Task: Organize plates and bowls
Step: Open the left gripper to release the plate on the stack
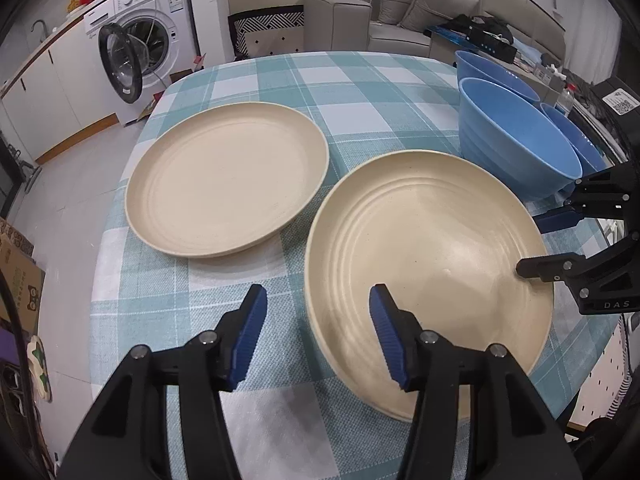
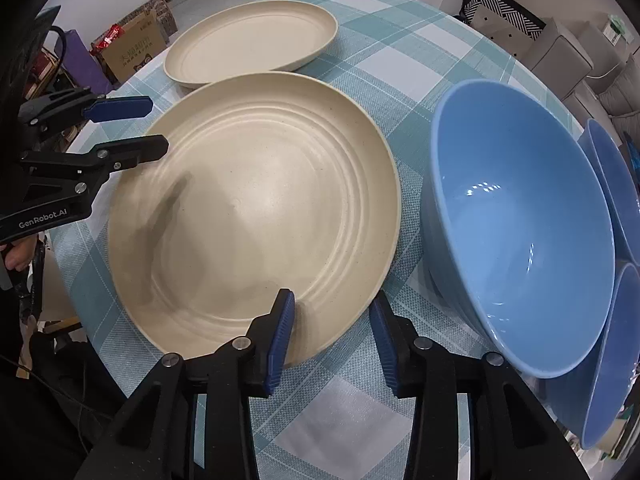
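Two cream plates lie on the checked tablecloth: a near plate point(image 1: 424, 264) point(image 2: 256, 208) and a far plate point(image 1: 228, 176) point(image 2: 252, 40). Three blue bowls stand to the right; the biggest-looking one point(image 1: 520, 140) point(image 2: 520, 224) is nearest the near plate. My left gripper point(image 1: 318, 334) point(image 2: 154, 126) is open, its jaws straddling the near plate's left rim. My right gripper point(image 2: 332, 336) point(image 1: 528, 242) is open, its jaws straddling the same plate's opposite rim. Neither is closed on the plate.
The round table point(image 1: 360, 76) has a teal and white checked cloth. A washing machine point(image 1: 144, 40) with its door open and a grey sofa point(image 1: 400, 12) stand beyond it. Cardboard boxes point(image 2: 132, 48) sit on the floor beside the table.
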A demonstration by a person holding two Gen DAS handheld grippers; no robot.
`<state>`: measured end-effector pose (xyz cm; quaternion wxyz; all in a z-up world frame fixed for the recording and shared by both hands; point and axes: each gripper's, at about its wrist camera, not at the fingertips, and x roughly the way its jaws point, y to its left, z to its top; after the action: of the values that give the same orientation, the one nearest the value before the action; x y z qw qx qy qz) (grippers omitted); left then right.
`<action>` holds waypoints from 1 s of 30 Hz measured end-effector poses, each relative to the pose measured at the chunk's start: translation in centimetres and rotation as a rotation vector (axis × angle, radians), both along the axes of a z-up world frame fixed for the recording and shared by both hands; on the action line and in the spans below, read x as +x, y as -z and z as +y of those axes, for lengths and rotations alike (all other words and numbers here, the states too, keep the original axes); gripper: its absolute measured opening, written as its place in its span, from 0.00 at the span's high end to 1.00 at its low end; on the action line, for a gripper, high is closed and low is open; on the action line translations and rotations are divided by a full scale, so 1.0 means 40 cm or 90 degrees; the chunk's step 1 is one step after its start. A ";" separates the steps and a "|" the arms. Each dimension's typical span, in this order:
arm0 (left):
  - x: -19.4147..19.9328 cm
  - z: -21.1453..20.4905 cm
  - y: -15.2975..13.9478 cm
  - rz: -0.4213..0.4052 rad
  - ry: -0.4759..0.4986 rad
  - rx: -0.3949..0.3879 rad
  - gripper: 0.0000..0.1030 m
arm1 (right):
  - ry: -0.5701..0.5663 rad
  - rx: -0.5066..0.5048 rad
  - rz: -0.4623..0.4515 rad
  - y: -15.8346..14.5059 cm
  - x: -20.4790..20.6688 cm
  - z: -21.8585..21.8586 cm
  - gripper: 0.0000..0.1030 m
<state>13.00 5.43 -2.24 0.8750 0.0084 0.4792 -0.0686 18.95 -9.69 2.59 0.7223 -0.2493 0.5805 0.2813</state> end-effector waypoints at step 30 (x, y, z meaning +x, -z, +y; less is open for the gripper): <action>-0.072 0.071 -0.127 -0.136 -0.095 0.022 0.07 | 0.014 0.231 -0.103 -0.191 0.012 0.020 0.06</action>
<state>10.14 8.26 2.84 0.9235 -0.0052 0.3835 0.0065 19.42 -8.90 10.22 0.8028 -0.1305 0.4632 0.3521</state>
